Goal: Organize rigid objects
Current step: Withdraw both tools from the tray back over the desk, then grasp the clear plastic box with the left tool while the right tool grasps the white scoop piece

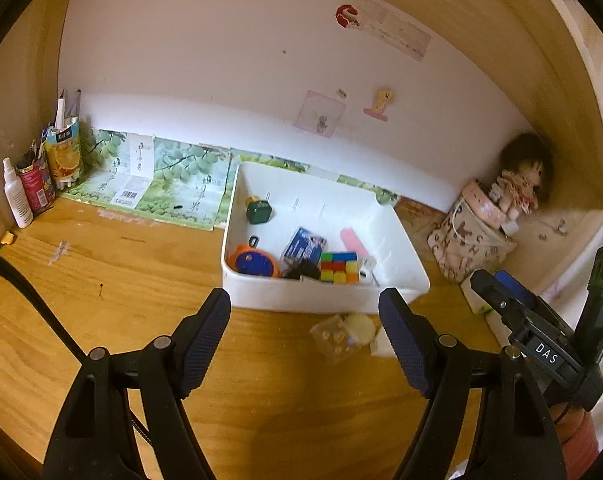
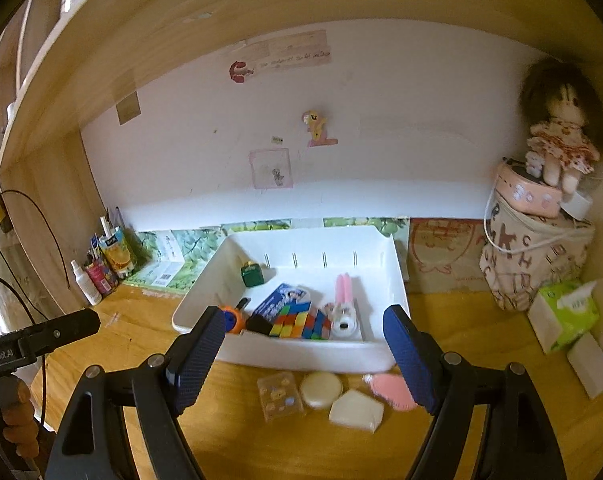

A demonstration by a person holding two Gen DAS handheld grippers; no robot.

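Wooden desk [image 2: 101, 320] under both hand-held grippers, left [image 1: 304, 306] and right [image 2: 304, 326], spread wide, facing white bin [image 2: 301, 354]

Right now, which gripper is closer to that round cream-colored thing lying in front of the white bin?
Right. The right gripper hovers almost over the round cream disc; the left gripper sits off to its left.

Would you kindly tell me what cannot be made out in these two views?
- Pink item on the desk: right wrist view, partly behind a gripper finger; blurred.
- Black thing in the white bin: near wall cuts it off; unidentifiable.
- Wall note: writing too small.
- White block: left wrist view, mostly behind a finger.
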